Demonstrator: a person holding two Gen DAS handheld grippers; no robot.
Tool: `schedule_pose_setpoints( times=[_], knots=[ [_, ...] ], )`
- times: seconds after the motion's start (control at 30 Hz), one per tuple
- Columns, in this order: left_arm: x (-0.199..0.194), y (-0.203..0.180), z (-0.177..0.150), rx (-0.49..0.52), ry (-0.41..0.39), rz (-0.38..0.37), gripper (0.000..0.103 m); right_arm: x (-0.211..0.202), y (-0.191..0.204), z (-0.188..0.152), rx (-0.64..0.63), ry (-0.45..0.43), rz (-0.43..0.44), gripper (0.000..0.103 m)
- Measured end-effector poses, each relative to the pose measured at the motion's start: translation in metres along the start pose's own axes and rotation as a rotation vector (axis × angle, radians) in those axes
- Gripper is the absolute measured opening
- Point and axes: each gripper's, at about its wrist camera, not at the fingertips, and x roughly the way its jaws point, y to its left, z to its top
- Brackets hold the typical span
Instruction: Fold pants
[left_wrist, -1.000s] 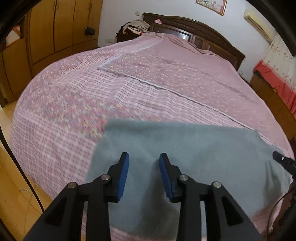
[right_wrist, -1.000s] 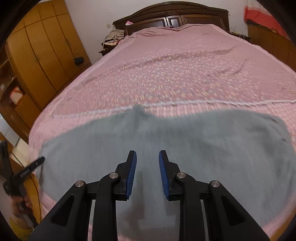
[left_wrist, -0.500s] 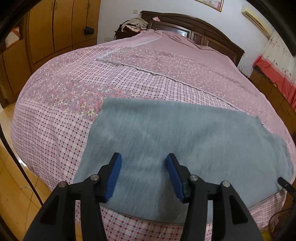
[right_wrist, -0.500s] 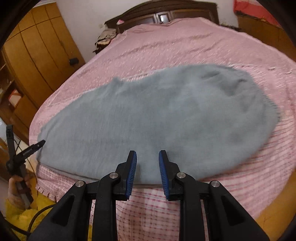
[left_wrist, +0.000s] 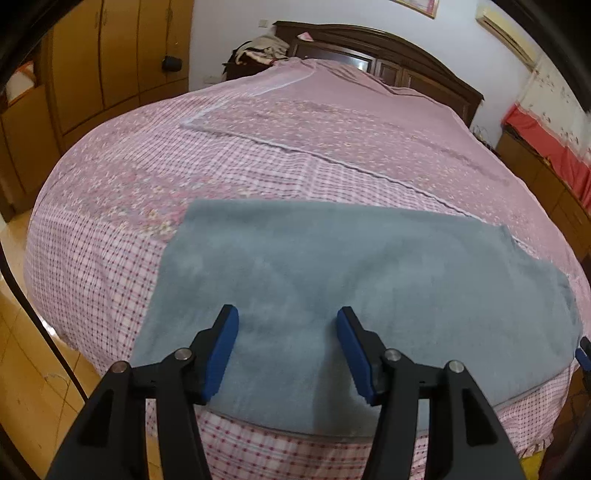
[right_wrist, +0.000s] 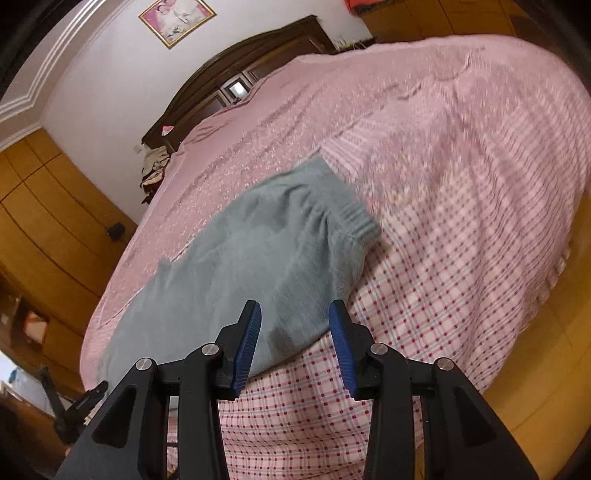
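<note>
Item: soft grey fleece pants (left_wrist: 351, 280), flat on pink checked bedspread (left_wrist: 96, 236), just ahead of my wide, empty left gripper (left_wrist: 286, 350) and right gripper (right_wrist: 295, 343); risk I see: pinching bedspread along

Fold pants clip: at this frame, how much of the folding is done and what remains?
Done: the gray pants lie flat along the near edge of the bed as one long band, apparently legs stacked. In hand: nothing; the left claw and right claw both hang open above the cloth. Left: the pants are at full length, ribbed end out, so the lengthwise folds remain.
</note>
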Motion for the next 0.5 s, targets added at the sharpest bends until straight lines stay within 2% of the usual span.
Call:
schedule_pose_setpoints(
  times=[0.2, 0.33, 0.5],
  knots=[
    [0.004, -0.011, -0.002, 0.028, 0.004, 0.028, 0.062, -0.001, 0.0, -0.014, 0.006, 0.023, 0.038, 0.048],
    [0.009, -0.007, -0.001, -0.013, 0.015, 0.017, 0.064, 0.0, 0.01, -0.02, -0.036, 0.031, 0.096, 0.048],
    [0.009, -0.006, -0.002, -0.029, 0.01, 0.013, 0.066, 0.018, 0.025, -0.008, -0.092, 0.003, 0.11, 0.048]
  ],
)
